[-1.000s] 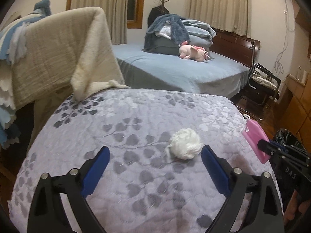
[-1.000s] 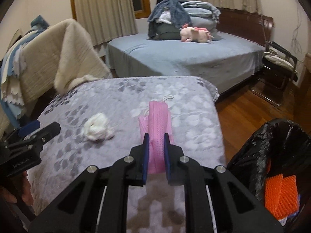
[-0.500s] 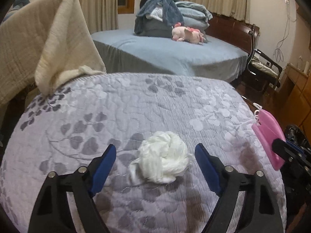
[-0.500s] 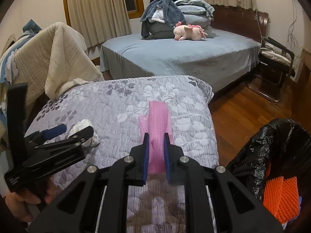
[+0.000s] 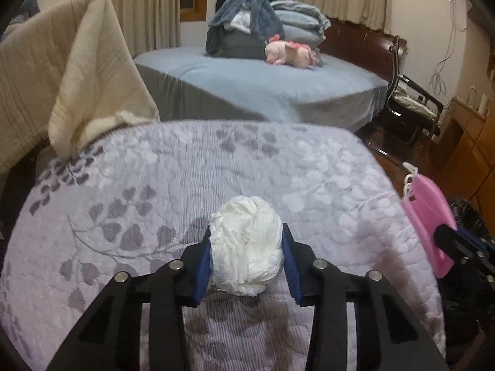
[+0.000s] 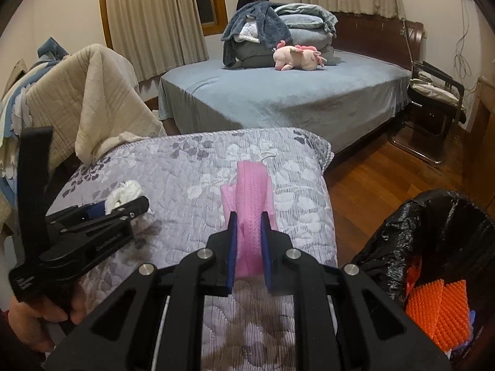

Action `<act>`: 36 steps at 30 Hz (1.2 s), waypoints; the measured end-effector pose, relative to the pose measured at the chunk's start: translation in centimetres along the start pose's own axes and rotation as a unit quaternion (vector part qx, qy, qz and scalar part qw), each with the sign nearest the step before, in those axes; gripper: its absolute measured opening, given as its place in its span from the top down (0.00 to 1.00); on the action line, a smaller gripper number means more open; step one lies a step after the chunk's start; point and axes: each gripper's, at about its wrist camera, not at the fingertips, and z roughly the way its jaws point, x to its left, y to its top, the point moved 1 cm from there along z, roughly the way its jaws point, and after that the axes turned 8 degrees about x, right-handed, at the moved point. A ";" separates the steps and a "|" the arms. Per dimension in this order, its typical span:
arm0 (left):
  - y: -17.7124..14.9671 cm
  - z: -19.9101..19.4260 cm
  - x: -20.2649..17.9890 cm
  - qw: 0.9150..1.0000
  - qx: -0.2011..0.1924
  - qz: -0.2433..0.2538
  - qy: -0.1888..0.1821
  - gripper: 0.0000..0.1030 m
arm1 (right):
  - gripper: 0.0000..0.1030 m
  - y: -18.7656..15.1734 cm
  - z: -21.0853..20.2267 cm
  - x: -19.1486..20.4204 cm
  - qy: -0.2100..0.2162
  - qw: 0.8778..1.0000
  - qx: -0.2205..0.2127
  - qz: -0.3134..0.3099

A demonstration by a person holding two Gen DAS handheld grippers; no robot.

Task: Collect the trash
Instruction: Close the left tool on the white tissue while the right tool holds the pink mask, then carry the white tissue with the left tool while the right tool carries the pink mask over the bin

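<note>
A crumpled white tissue wad point(image 5: 247, 244) lies on the grey leaf-patterned quilt point(image 5: 216, 170). My left gripper point(image 5: 247, 249) has its jaws closing on the wad, and both blue pads touch its sides. In the right wrist view the same left gripper point(image 6: 123, 208) shows at the left with the tissue wad point(image 6: 125, 193) at its tip. My right gripper point(image 6: 249, 232) is shut on a folded pink face mask point(image 6: 252, 198), held above the quilt point(image 6: 191, 170). That pink mask point(image 5: 428, 213) also appears at the right edge of the left wrist view.
A black trash bag point(image 6: 433, 241) stands open at the right with orange trash point(image 6: 439, 312) inside. A beige blanket point(image 6: 83, 99) hangs over furniture at the left. Beyond are a blue bed point(image 6: 294, 92), a pink plush toy point(image 6: 297, 57), a chair point(image 6: 436, 92) and wooden floor point(image 6: 377, 167).
My left gripper moved forward around the tissue wad and closed from wide open until its pads met the wad. The right gripper kept still, holding the pink mask.
</note>
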 end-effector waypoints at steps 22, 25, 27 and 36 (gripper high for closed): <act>-1.7 -12.1 -1.3 0.999 -0.044 -0.006 -0.005 0.61 | 0.87 -0.1 -10.3 0.8 0.017 0.999 -0.051 -0.006; -2.1 -13.4 -1.7 0.999 -0.050 0.000 -0.006 0.61 | 0.87 -0.4 -11.7 0.8 0.018 0.998 -0.054 -0.005; -2.3 -14.2 -2.1 0.999 -0.054 0.003 -0.006 0.61 | 0.87 -0.6 -12.3 0.9 0.017 0.998 -0.057 -0.007; -3.4 -17.8 -4.0 0.997 -0.075 0.017 -0.016 0.61 | 0.86 -1.5 -15.9 0.5 0.018 0.997 -0.069 -0.004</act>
